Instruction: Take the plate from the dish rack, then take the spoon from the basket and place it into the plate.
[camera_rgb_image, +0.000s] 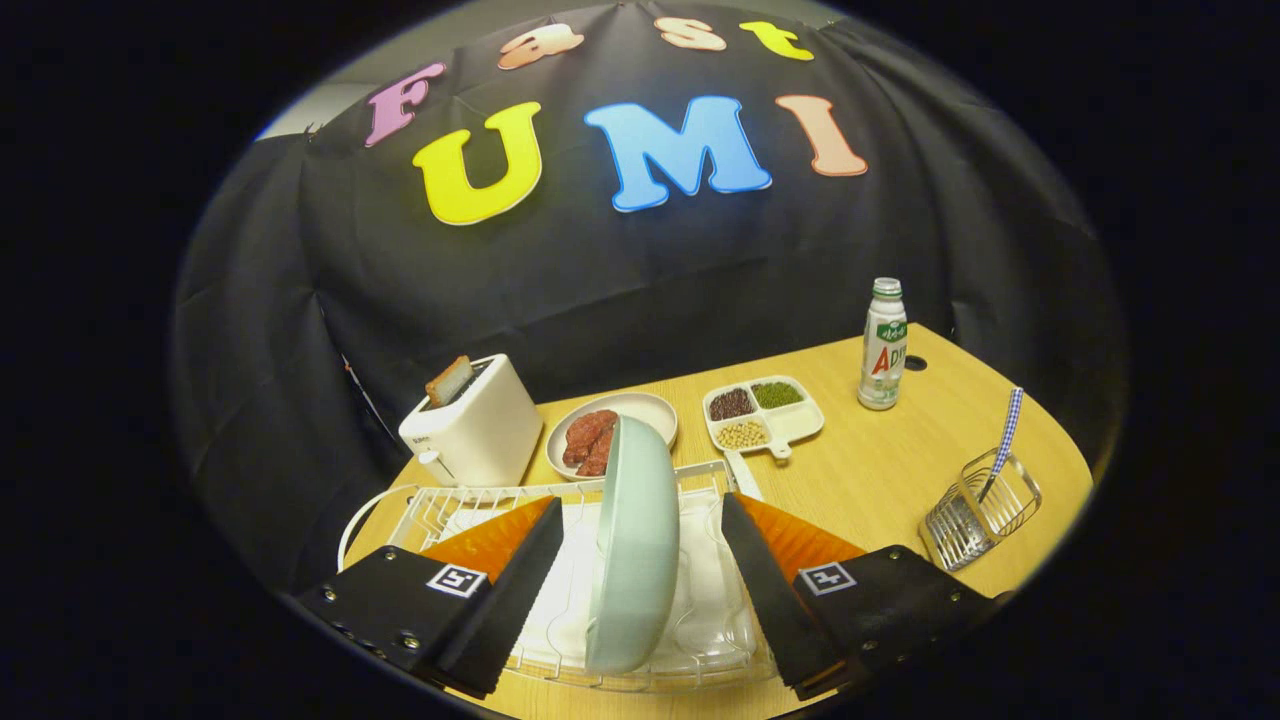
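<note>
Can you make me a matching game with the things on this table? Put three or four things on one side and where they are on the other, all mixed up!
Things:
1. pale green plate
2. spoon
3. slice of toast
4. bottle

Places:
A. sticking up out of the white toaster
B. standing on edge in the dish rack, between the open fingers of the gripper
C. standing upright on the table beyond the divided dish of beans
D. handle up in the wire basket

Pairs: 1-B, 2-D, 3-A, 4-C
</note>
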